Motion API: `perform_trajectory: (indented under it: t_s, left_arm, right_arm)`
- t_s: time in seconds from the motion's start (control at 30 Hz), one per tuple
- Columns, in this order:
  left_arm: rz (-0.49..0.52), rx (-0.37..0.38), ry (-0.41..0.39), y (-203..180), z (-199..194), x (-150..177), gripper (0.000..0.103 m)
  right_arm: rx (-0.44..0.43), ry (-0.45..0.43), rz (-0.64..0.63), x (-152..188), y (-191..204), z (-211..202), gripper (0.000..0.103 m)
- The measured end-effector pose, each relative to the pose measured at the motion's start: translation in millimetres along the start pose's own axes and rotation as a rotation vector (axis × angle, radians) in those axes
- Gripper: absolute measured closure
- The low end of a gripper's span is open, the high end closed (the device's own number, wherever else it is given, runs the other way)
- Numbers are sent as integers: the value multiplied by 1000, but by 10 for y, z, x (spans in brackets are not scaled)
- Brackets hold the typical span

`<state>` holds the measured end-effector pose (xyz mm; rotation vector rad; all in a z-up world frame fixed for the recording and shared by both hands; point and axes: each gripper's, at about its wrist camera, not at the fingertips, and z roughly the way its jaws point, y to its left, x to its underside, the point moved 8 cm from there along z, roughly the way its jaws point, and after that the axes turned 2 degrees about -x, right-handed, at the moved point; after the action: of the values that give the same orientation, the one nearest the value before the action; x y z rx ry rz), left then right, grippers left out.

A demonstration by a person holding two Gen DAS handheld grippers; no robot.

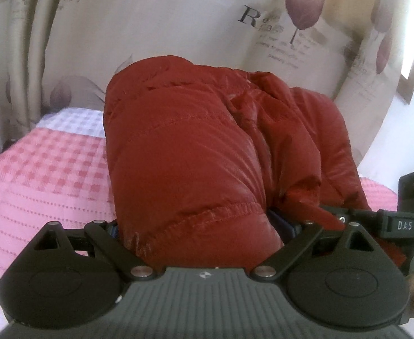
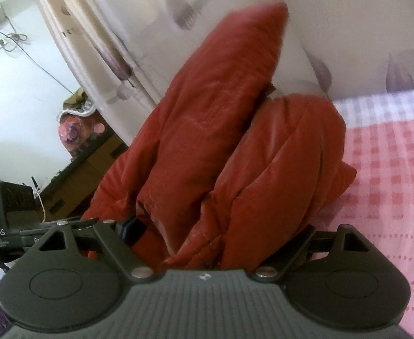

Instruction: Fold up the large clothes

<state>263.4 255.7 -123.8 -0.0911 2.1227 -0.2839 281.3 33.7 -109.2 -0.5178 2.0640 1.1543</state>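
Gripping the red padded jacket (image 1: 195, 152), my left gripper (image 1: 204, 226) and right gripper (image 2: 221, 226) are each clamped wide on a thick fold. It bulges above the pink checked bedspread (image 1: 46, 169), before the printed curtain (image 1: 178, 28).

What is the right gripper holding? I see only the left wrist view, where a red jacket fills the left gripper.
Observer: The right gripper is shut on the same red jacket; thick folds fill the space between its fingers.
Operator: Does the jacket lie flat on that side?
Observer: No. One padded part stands up in front of the curtain, and a second bunch hangs beside it.
Operator: What is behind the jacket, away from the bed?
Observer: A wooden cabinet with clutter on top stands against a white wall.
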Motion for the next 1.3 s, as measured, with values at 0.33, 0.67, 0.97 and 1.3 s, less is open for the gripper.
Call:
perform_trajectory:
  t_s: [0.33,0.67,0.97,1.3]
  left_arm:
    - [-24,-50,-60,142,-62,80,0]
    - [129,-348,-168,-65,-509,34,0]
    - [177,-483,-273,-386,-1007,64,0]
    - [150,-514,-469,-743,-1837,-75,0]
  right_arm:
    - [48,-12,-23,49,-50,20,12]
    - [144,-173,-174,124,356,-686,1]
    - [183,-177,-371,405,989,-1046,0]
    - [205,-238,-405,534,1299,-1401,0]
